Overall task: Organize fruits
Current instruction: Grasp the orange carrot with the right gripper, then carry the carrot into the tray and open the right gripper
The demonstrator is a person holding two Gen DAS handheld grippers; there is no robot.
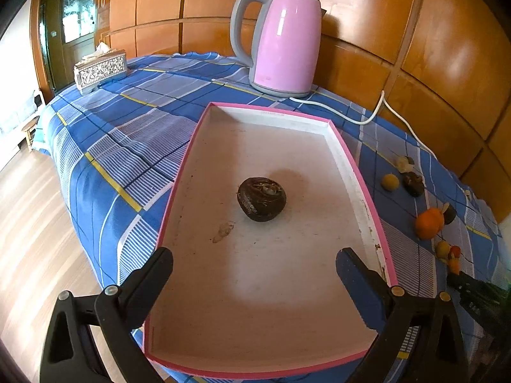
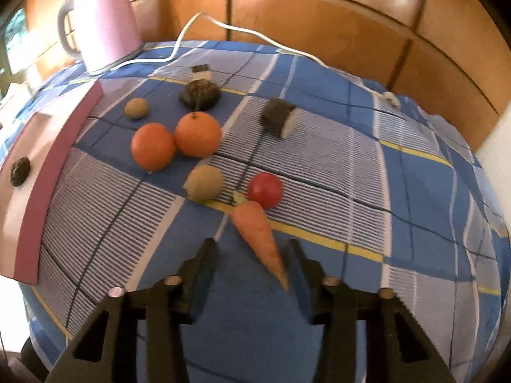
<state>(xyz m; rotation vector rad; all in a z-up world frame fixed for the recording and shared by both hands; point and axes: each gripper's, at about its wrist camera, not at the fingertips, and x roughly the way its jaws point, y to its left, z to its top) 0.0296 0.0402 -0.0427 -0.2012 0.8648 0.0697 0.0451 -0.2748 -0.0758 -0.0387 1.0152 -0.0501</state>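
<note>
A pink-rimmed tray (image 1: 348, 156) lies on the bench, which is covered by a blue checked cloth (image 1: 127, 146), and only one dark round fruit (image 1: 262, 198) has been placed in it, near the middle of its floor. The remaining produce is spread on the cloth to the right of the tray: two oranges (image 2: 175, 143) touching each other, a greenish-brown fruit (image 2: 204, 182), a red tomato (image 2: 265, 190), a carrot (image 2: 258, 236), a smaller brownish fruit (image 2: 136, 108), a dark round fruit with a stalk (image 2: 200, 94) and a dark cut piece with a white face (image 2: 279, 118). The left gripper (image 1: 254, 263) is held over the near end of the tray, its jaws spread wide with nothing between them. The right gripper (image 2: 254, 257) hangs over the carrot's tapered end, its jaws narrowed but not yet pressing; the tip lies just beside the right-hand finger (image 2: 301, 265), well off centre. The task is judged barely begun, and a pick of the carrot appears to be in hand. It would be done best if the gripper were shifted so that the carrot sits midway between the jaws, and advanced towards the thicker part, since a pinch on the slim tip could slip or flick it away. The tomato, touching the carrot's top, may roll when the carrot is lifted. A pink kettle (image 1: 281, 41) and its white cord (image 2: 223, 28) stand behind, clear of the work.
</note>
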